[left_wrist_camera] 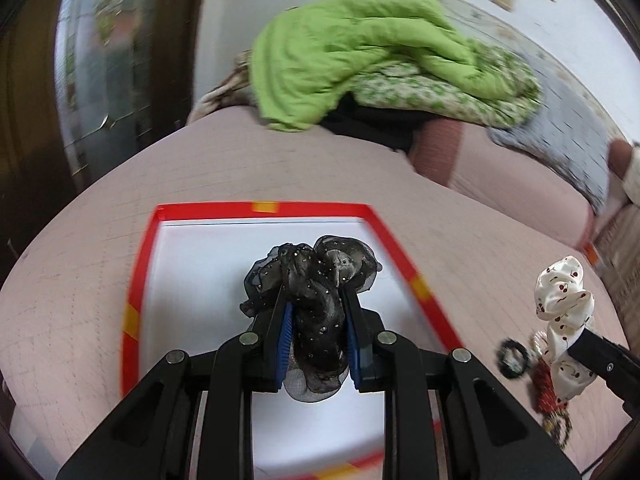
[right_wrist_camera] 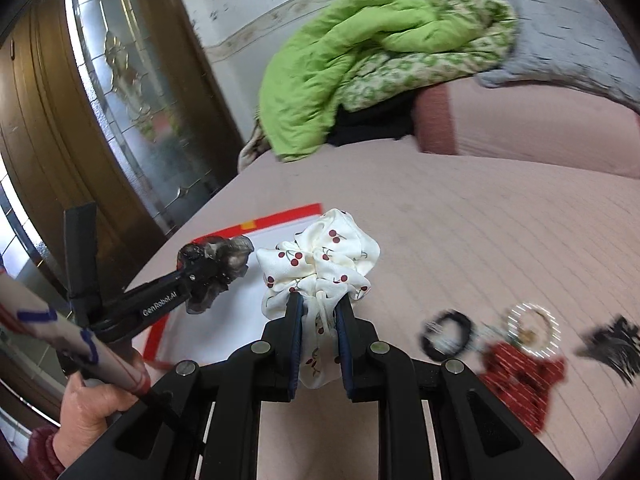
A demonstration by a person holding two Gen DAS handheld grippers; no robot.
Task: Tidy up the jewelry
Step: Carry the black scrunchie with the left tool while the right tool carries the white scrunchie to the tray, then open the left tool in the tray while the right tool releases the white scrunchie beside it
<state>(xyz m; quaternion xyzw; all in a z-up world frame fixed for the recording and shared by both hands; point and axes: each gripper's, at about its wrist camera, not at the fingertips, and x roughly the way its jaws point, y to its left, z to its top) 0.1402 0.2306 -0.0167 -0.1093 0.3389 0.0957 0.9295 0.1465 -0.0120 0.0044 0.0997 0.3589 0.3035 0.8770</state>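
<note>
My left gripper is shut on a black sheer scrunchie with small sparkles, held above the white inside of a red-rimmed box. My right gripper is shut on a white satin scrunchie printed with cherries, over the pink bedspread just right of the box. The left wrist view shows the white scrunchie at the right, and the right wrist view shows the black one at the left with the left gripper. A black hair tie, a red scrunchie, a beaded ring and a black clip lie on the bed.
A green quilt and a grey blanket are piled at the far side of the pink bed. A wooden door with a glass panel stands at the left. A hand holds the left gripper's handle.
</note>
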